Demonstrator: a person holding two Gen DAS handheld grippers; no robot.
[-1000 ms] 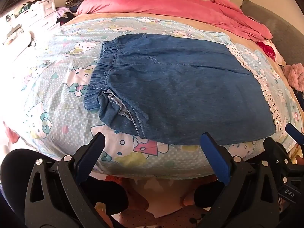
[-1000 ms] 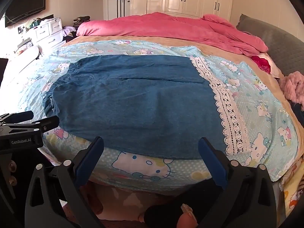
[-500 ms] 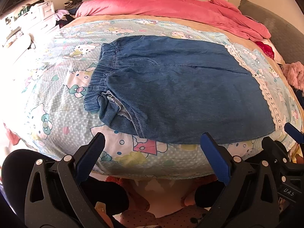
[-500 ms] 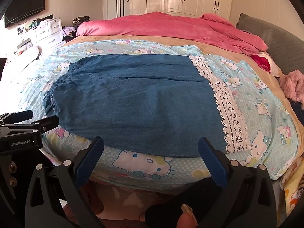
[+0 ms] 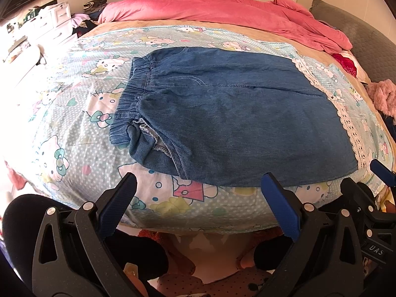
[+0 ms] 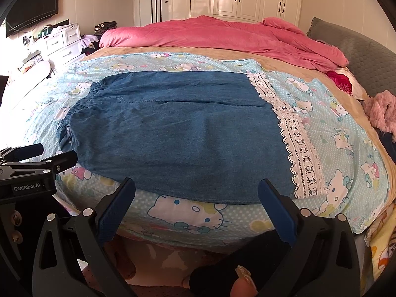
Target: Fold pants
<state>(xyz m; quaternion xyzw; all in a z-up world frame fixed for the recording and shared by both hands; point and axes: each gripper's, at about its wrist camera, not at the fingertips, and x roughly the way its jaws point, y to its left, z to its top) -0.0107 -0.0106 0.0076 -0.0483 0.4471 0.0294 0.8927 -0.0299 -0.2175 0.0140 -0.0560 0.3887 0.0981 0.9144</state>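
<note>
Left tool (image 5: 198,185): blue-padded fingers spread wide, nothing between them, poised at the bottom of its frame just short of the bed edge. Points toward the near hem of the pants, below the waistband end.

Right tool (image 6: 196,190): likewise spread wide and empty, at the bottom centre of its frame, aimed at the near edge of the pants toward the lace end. In its view the left tool shows at the left edge; in the left view a blue tip of the right tool shows at the right edge. The two sit side by side, apart.

Pants (image 5: 235,123): blue denim, lying flat across the middle of both frames on the patterned bedsheet (image 5: 74,113). Elastic waistband (image 5: 133,91) at frame left, bunched, with an inner seam turned out at its near corner. White lace trim (image 6: 294,143) at frame right. One leg appears laid over the other.

Step, by judgement: lengthwise fold looks done; crosswise fold not yet begun, neither tool touching cloth. Next move calls for each tool to reach forward, close on one end's corners, and carry that end over the other; the bunched waistband corner may want smoothing.

Pose: both tools level, low, facing the bed. Fingertip (image 6: 243,287) visible at bottom of the right frame.

Beyond: pink quilt (image 6: 222,34), upper frame.
</note>
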